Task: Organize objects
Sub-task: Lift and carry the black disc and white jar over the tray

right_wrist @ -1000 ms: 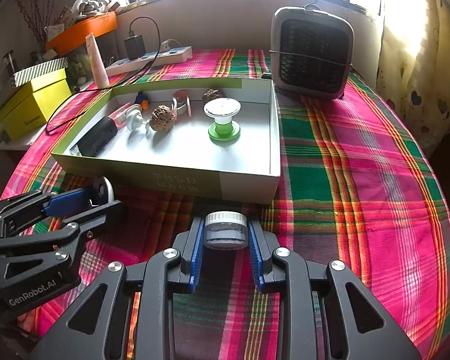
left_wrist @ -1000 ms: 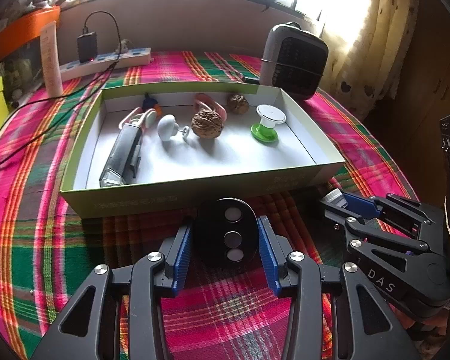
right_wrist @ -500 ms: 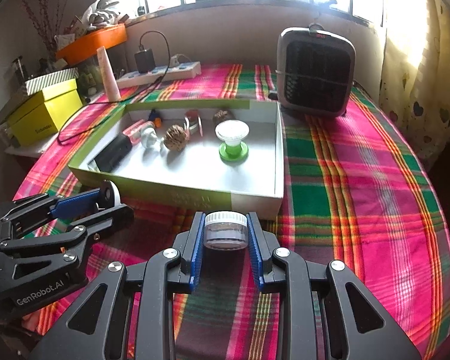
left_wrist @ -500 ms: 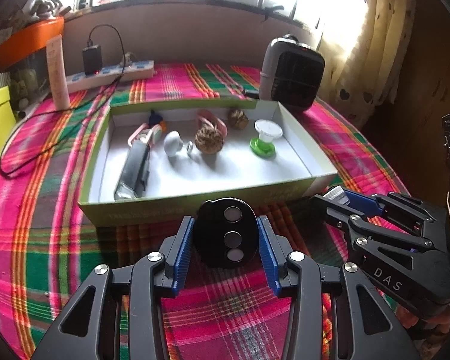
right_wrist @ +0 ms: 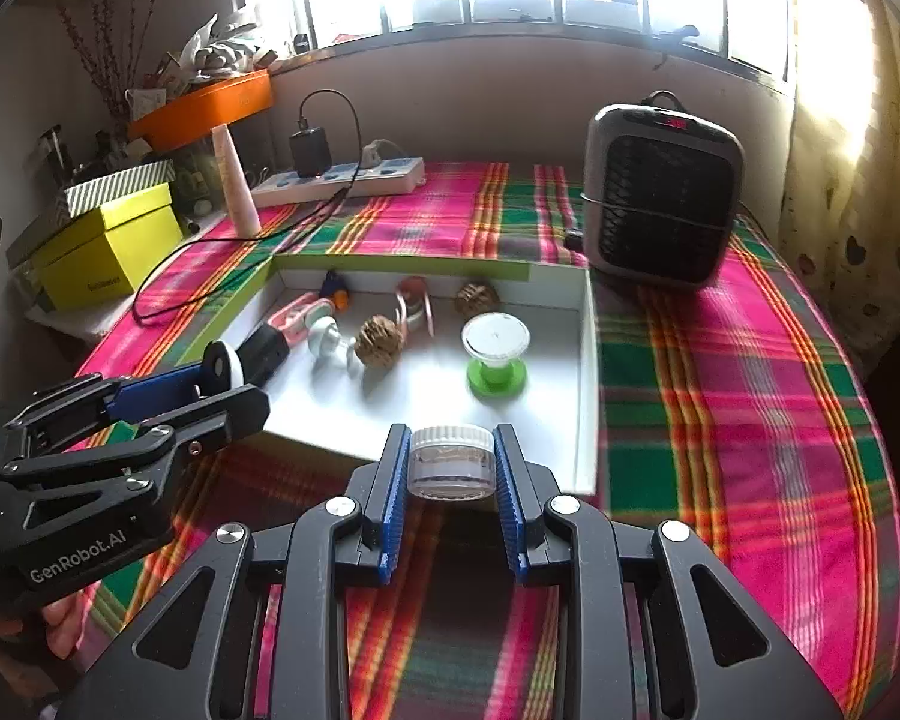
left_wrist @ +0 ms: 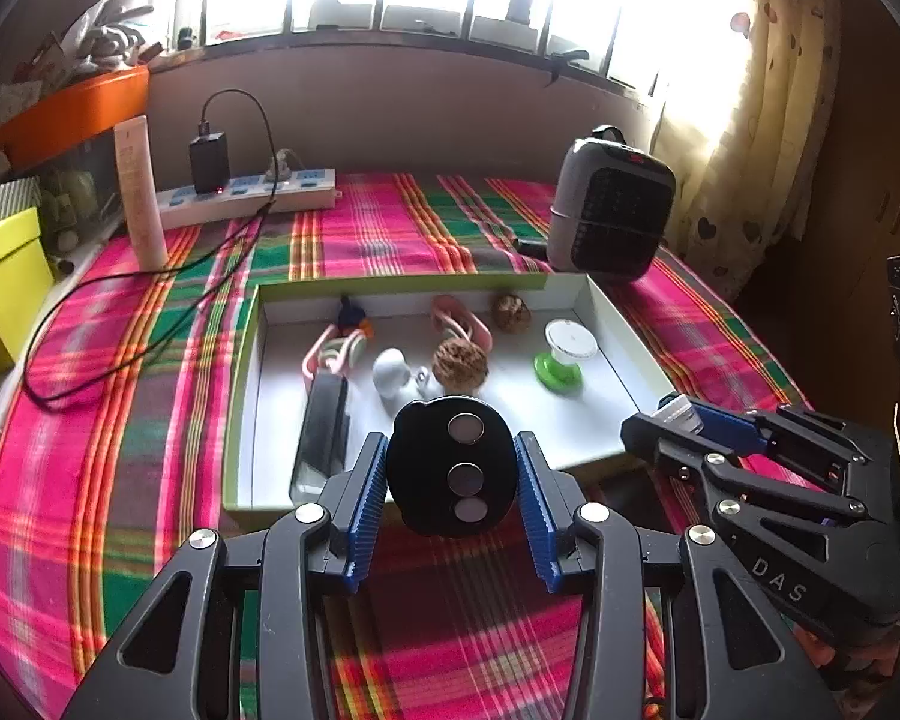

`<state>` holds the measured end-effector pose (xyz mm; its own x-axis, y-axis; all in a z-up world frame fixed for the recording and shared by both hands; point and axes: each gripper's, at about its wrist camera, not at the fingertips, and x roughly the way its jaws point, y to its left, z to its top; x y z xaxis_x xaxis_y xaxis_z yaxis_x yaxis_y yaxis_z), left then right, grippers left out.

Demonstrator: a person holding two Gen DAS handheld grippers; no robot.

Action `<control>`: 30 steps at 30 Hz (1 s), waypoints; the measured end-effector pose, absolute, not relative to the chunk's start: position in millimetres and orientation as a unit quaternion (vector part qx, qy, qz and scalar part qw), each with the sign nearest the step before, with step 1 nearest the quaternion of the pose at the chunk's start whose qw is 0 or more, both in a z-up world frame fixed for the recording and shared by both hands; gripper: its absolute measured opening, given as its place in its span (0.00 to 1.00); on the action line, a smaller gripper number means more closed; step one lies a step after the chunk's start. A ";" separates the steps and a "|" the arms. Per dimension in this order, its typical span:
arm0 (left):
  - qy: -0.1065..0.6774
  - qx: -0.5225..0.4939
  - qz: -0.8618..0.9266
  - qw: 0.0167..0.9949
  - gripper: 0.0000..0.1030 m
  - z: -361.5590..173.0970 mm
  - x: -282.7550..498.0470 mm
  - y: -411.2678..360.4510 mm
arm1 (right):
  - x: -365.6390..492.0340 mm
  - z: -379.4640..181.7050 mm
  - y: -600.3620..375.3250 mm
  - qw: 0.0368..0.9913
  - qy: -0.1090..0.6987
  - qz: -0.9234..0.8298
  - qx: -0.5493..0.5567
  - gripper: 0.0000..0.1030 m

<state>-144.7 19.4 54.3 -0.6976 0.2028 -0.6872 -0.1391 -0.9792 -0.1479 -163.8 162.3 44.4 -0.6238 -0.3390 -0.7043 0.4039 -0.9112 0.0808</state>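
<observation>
My left gripper point(left_wrist: 452, 468) is shut on a flat black oval piece point(left_wrist: 452, 468) with three round metal discs, held above the near edge of the shallow green-edged box point(left_wrist: 606, 306). My right gripper point(right_wrist: 450, 468) is shut on a small clear jar with a white ribbed lid point(right_wrist: 450, 461), also over the box's point(right_wrist: 585, 360) near edge. Inside the box lie a black device point(left_wrist: 324, 426), a white knob point(left_wrist: 390, 369), two walnuts point(left_wrist: 459, 366), pink rings point(left_wrist: 459, 318) and a green-and-white spool point(left_wrist: 561, 354). Each gripper shows in the other's view: the right gripper point(left_wrist: 666, 414), the left gripper point(right_wrist: 222, 372).
A grey heater point(right_wrist: 660, 192) stands beyond the box's far right corner. A power strip with a black charger point(left_wrist: 246, 192), its cable, and a pale tube point(left_wrist: 141, 192) sit at the back left. Yellow boxes point(right_wrist: 108, 246) stand off the left edge of the plaid tablecloth point(right_wrist: 750, 420).
Both grippers have risen with their loads and tilted, so the box now sits lower and smaller in both views, with the held things over its near edge.
</observation>
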 end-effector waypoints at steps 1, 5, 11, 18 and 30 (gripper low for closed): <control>-0.043 -0.380 0.920 0.092 0.39 53.7 -147.1 18.8 | -165.0 44.4 160.7 0.208 0.045 -0.900 0.381 0.27; -0.037 -0.386 0.917 0.087 0.39 49.2 -158.9 17.0 | -177.4 43.5 151.8 0.212 0.054 -0.898 0.383 0.28; -0.038 -0.400 0.912 0.083 0.39 40.4 -175.3 15.8 | -193.6 37.1 144.0 0.216 0.055 -0.891 0.395 0.28; -0.030 -0.408 0.909 0.075 0.39 30.3 -189.2 14.5 | -208.3 26.2 139.0 0.216 0.067 -0.884 0.409 0.28; -0.023 -0.412 0.908 0.073 0.39 23.9 -196.7 15.1 | -218.2 14.5 140.8 0.210 0.070 -0.879 0.422 0.28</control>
<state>-196.7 15.1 23.9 -0.6493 0.1509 -0.7454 -0.1137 -0.9884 -0.1010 -218.2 140.8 14.5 -0.5557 -0.3097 -0.7715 0.4280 -0.9022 0.0538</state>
